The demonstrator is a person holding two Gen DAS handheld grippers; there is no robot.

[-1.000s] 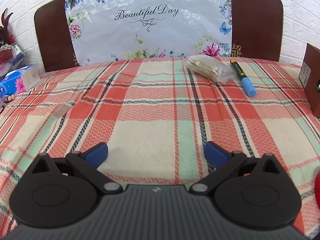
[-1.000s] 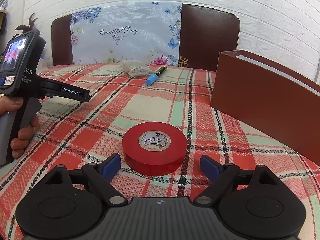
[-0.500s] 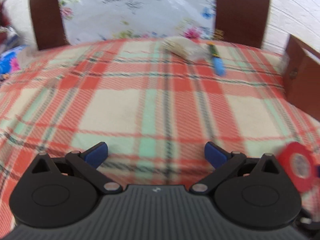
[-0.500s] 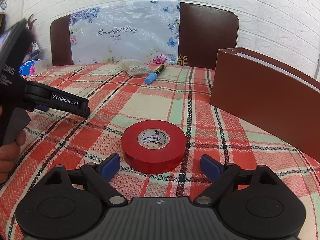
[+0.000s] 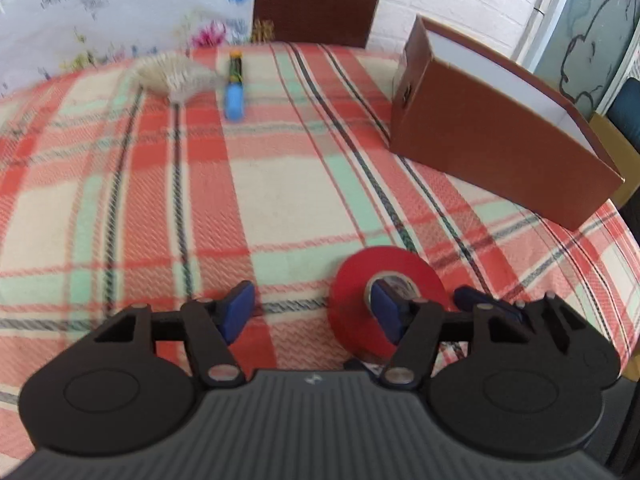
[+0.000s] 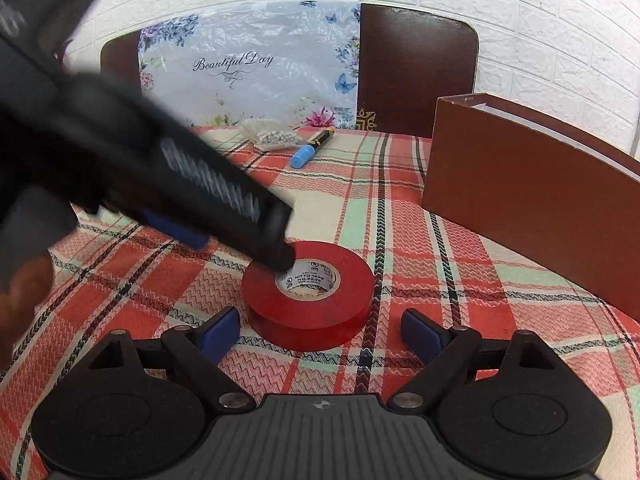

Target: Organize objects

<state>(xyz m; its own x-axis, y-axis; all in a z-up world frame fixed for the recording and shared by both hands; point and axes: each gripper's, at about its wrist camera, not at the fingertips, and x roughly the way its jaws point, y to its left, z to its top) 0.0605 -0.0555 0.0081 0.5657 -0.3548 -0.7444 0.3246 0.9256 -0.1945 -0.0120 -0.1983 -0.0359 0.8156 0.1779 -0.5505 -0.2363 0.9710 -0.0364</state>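
Observation:
A red tape roll (image 6: 310, 294) lies flat on the plaid tablecloth; it also shows in the left wrist view (image 5: 386, 292). My left gripper (image 5: 312, 312) is open; its right finger sits over the roll's core hole and its left finger is off to the roll's left. In the right wrist view the left gripper (image 6: 240, 240) reaches in from the left onto the roll. My right gripper (image 6: 320, 334) is open and empty, its fingers on either side of the roll's near edge. A blue-capped marker (image 6: 312, 148) and a bag of cotton swabs (image 6: 270, 134) lie at the back.
An open brown box (image 5: 496, 136) stands at the right, also in the right wrist view (image 6: 532, 200). A floral plastic bag (image 6: 248, 68) leans on a dark chair back (image 6: 416, 68). The table edge (image 5: 624, 240) drops off past the box.
My left gripper has swung right and come down onto the red tape roll. My right gripper has stayed in place, open around the roll.

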